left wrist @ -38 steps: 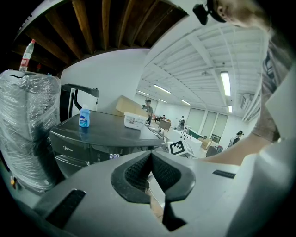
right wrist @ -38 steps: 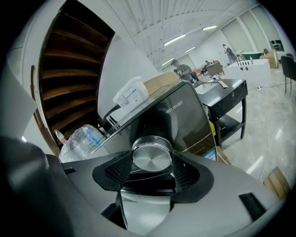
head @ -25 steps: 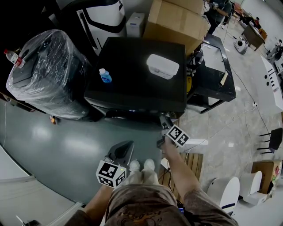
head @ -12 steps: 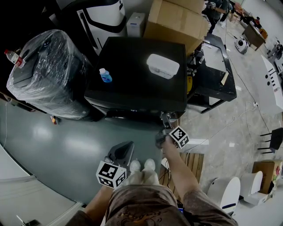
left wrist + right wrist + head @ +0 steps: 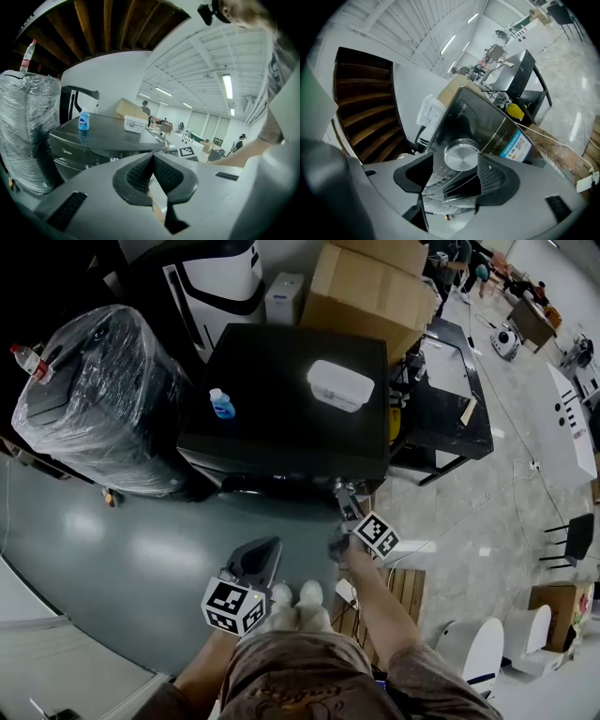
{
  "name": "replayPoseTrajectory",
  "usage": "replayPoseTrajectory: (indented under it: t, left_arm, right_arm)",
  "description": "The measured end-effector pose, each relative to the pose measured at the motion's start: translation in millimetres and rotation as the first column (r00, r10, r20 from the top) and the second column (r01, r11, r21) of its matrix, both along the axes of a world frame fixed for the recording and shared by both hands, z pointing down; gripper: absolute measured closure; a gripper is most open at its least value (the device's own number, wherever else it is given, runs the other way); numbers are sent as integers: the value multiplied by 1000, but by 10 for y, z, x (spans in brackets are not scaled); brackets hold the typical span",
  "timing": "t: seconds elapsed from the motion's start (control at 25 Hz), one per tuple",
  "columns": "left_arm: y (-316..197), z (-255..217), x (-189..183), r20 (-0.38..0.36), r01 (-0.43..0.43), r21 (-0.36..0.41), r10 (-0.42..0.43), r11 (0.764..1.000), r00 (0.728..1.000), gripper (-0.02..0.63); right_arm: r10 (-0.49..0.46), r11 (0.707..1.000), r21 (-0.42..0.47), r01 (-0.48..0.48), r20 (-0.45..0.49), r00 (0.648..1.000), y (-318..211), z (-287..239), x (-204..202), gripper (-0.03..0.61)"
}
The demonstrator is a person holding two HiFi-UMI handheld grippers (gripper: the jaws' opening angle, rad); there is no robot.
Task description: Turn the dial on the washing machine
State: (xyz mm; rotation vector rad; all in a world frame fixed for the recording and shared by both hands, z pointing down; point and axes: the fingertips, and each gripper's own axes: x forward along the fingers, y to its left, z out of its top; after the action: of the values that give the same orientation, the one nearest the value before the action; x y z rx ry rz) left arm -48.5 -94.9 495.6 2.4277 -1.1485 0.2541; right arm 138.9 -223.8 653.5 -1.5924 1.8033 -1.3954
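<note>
Washing machine [image 5: 281, 427]: sitting black and square between a plastic-wrapped bundle [image 5: 89, 399] and a black table [image 5: 441, 418], with a blue bottle [image 5: 221, 404] and a white box [image 5: 339, 384] resting on its lid.
Dial [image 5: 461, 157]: a silver knob shining on the machine's front panel, near a blue sticker [image 5: 514, 144].
Right gripper [image 5: 456, 165]: pointing at the front panel, jaws standing apart with the dial sitting in the gap; I cannot tell whether a pad is touching it.
Left gripper [image 5: 152, 159]: hanging low by the person's legs, well apart from the machine, jaws pressing together on nothing.
</note>
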Motion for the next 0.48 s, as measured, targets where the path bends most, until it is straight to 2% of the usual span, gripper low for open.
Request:
replayPoseTrajectory:
  t: [0.12,0.24,0.4,0.48]
  left_arm:
    - [-65,-129,30,-15,-7,29,8,1000,1000,621]
    - [-138,-313,49,-30,-11,67,13,998,999,621]
    - [-228,-585,77,-35,-29,100,33,995,999,621]
    - [-274,-717,70,-40,-50,103,55,993,998,621]
  right_arm:
    - [-40,999,31,41,-49,998,60,-233,22,311]
    - [-88,990,102,101,-118,989,78,-642,22,311]
    - [-152,962,190,195,-218,964,136,-1296,-37,311]
    - [-193,938,230,259,-275,942,217,-1602,-126,311]
